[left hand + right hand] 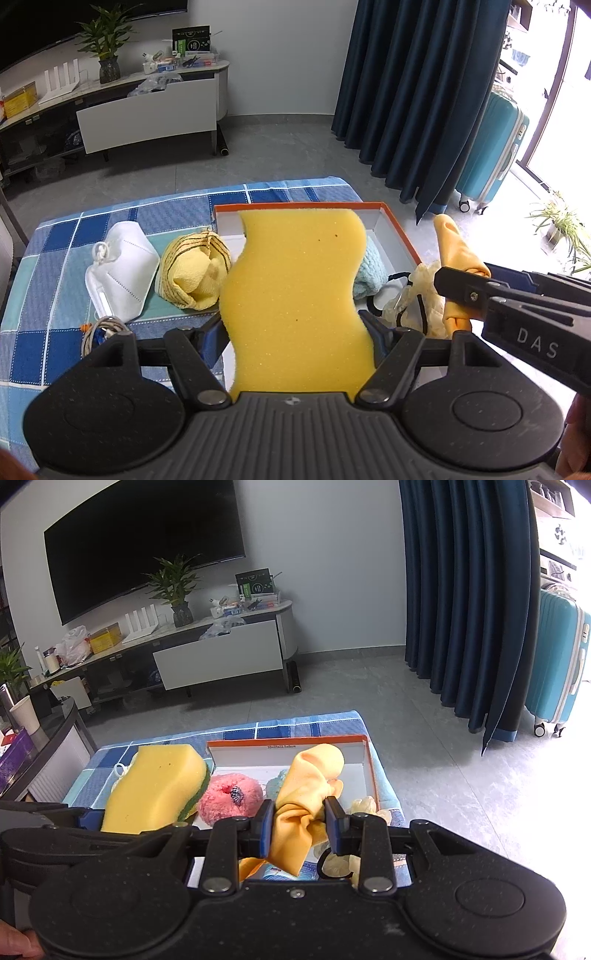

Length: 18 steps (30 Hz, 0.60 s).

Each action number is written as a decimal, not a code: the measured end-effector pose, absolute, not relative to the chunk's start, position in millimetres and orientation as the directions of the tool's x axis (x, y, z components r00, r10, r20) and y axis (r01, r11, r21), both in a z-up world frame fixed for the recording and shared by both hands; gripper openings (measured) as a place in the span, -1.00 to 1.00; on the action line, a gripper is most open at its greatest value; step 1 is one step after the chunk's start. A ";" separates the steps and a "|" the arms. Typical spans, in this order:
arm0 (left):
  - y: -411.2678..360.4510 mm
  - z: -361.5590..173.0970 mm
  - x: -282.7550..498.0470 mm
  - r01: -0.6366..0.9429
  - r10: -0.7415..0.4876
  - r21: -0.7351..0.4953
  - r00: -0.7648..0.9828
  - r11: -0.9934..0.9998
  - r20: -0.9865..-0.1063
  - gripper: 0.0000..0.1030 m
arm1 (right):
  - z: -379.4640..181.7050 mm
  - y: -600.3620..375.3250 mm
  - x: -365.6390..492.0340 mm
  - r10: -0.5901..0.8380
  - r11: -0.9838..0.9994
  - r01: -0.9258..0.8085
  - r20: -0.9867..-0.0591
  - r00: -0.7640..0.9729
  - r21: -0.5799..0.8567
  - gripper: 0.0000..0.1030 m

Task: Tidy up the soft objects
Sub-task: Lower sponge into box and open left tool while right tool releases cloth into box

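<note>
Now both tilted downward over orange-rimmed box [364, 771] on checked cloth [48, 236]. Left gripper [295, 328]: fingers pinching yellow sponge [299, 291] at its waist, raised above box. Right gripper [300, 823]: fingers clamped on bunched orange cloth [306, 794], lifted over box interior.

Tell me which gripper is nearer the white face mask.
Left. The left gripper, clamped on the yellow sponge, is just beside the white face mask lying on the checked cloth. The right gripper, holding the orange cloth, is over the box, farther away.
</note>
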<state>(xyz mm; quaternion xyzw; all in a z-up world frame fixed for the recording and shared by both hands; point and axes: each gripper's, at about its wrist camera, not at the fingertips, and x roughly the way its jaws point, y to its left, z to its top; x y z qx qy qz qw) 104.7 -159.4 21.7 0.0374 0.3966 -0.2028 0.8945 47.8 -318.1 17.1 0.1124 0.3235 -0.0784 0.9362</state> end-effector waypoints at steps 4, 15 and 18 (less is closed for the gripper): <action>-163.2 17.7 112.7 0.398 -0.334 -0.093 0.595 0.913 -0.731 0.43 | 13.2 -321.8 54.1 -0.078 0.960 0.229 -0.630 0.773 0.162 -0.28; -177.1 17.8 139.6 0.414 -0.342 -0.090 0.588 0.906 -0.733 0.43 | 5.2 -333.8 76.5 -0.081 0.958 0.237 -0.642 0.763 0.160 -0.28; -181.5 17.1 148.1 0.419 -0.347 -0.095 0.583 0.903 -0.735 0.43 | 5.5 -337.1 82.9 -0.083 0.957 0.240 -0.639 0.765 0.164 -0.28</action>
